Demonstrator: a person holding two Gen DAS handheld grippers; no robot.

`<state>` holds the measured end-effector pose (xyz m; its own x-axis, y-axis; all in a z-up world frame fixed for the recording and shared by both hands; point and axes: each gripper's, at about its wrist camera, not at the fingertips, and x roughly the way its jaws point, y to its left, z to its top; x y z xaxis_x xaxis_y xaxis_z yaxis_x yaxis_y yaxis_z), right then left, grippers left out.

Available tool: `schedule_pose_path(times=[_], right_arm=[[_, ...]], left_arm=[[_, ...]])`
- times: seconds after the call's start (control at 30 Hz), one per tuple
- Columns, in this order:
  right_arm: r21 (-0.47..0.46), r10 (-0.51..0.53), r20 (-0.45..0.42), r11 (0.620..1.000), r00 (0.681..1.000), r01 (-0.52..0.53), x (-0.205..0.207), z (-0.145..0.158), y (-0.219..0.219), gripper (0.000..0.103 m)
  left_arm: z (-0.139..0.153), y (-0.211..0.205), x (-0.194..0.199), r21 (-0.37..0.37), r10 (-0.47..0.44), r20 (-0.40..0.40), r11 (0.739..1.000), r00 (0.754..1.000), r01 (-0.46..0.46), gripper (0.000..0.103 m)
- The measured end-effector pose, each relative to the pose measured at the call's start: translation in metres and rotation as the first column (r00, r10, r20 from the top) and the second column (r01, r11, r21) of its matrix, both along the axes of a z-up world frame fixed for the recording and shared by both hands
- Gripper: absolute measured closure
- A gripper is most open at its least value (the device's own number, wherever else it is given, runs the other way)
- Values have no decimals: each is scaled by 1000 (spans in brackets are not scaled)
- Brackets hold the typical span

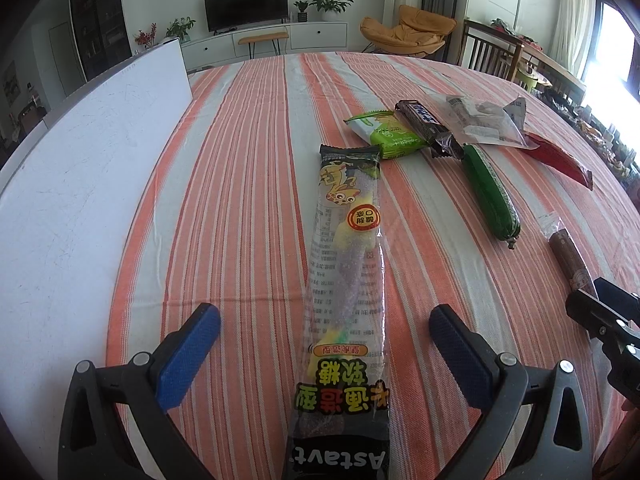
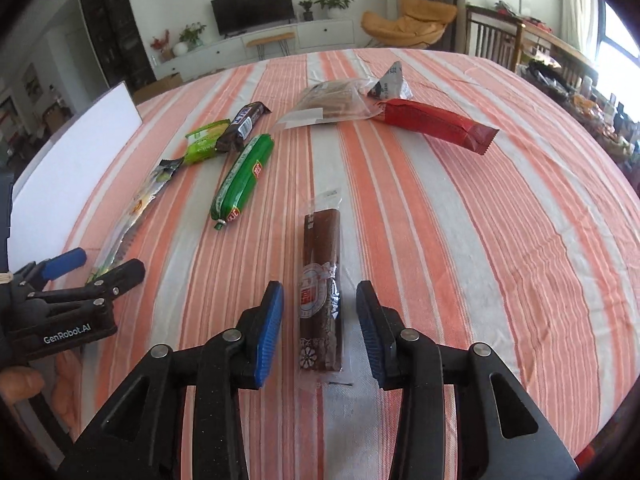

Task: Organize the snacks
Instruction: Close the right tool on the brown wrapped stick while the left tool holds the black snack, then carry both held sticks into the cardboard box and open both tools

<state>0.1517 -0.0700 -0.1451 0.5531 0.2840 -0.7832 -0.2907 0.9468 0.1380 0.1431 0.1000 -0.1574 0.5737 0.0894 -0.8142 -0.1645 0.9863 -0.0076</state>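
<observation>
Now both jaws apart: left gripper (image 1: 325, 344) straddles long gummy pack (image 1: 346, 264); right gripper (image 2: 320, 328), brown stick (image 2: 321, 292).

Left wrist view low over the worktop (image 1: 240, 160), facing the far TV wall, right wrist view alongside, likewise close, both sharing the green sausage (image 1: 490, 194) (image 2: 242, 178)

Orange-and-white striped woven tablecloth (image 2: 460, 216); glossy green sausage tube (image 2: 242, 178); plain red foil wrapper (image 2: 436, 124); blue ribbed gripper pads (image 2: 270, 330); white flat board (image 1: 80, 168).
</observation>
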Motion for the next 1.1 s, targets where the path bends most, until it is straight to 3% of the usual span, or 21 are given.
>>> schedule_pose_path(times=[0.03,0.1,0.23,0.3,0.37,0.4,0.43,0.47,0.53,0.6,0.67,0.73,0.8,0.87,1.0,1.03,1.07,1.1], right_arm=[[9,-11,-5,1000,1000,12,2,-1,-4,34],[47,-24,-10,999,1000,25,4,-1,-10,34],[132,-42,-21,990,999,45,6,-3,-17,34],[169,-45,-28,984,999,49,6,-3,-20,32],[197,-39,-33,979,999,45,5,-3,-23,29],[204,-37,-35,978,999,43,6,-3,-24,28],[211,-36,-37,977,999,44,6,-3,-24,28],[221,-36,-43,974,998,45,6,-3,-25,28],[248,-27,-93,968,995,49,11,-2,-30,29],[278,-17,-213,958,977,77,23,2,-38,29],[289,0,-365,951,931,114,38,3,-45,29],[220,18,-460,971,888,95,51,4,-42,31],[81,2,-442,996,897,37,59,11,-30,31],[-8,18,-389,1000,921,-23,60,16,-12,41],[-44,88,-372,993,924,-113,56,10,22,59],[-82,86,-360,989,929,-123,54,8,28,66],[-120,80,-331,985,940,-126,50,9,33,84],[-124,77,-329,985,941,-123,47,9,33,83]], left_arm=[[0,1,1,-2,-13,-9,1000,1000,13,0],[3,3,9,-23,-31,-73,999,997,29,0],[12,13,24,-159,-40,-147,987,988,17,4],[13,7,32,-91,-53,-166,995,985,38,16],[14,-3,38,-8,-90,-158,996,983,90,40],[16,-5,38,-23,-115,-144,993,983,113,49],[18,-7,37,-8,-117,-142,993,983,117,75],[20,-9,35,3,-120,-146,993,982,122,80],[22,-8,25,-27,-123,-130,992,984,121,84],[26,-3,11,-89,-124,-106,989,987,114,87],[30,4,-5,-192,-119,-81,976,990,101,87],[33,7,-16,-260,-111,-61,961,992,92,87],[39,6,-23,-285,-105,-39,954,994,90,87],[43,5,-28,-294,-105,-22,951,994,93,87],[48,8,-33,-304,-98,-14,949,995,89,88],[50,11,-37,-317,-95,-11,945,995,86,88],[52,14,-42,-329,-93,-5,941,996,86,88],[55,16,-46,-337,-92,3,937,996,88,88]])
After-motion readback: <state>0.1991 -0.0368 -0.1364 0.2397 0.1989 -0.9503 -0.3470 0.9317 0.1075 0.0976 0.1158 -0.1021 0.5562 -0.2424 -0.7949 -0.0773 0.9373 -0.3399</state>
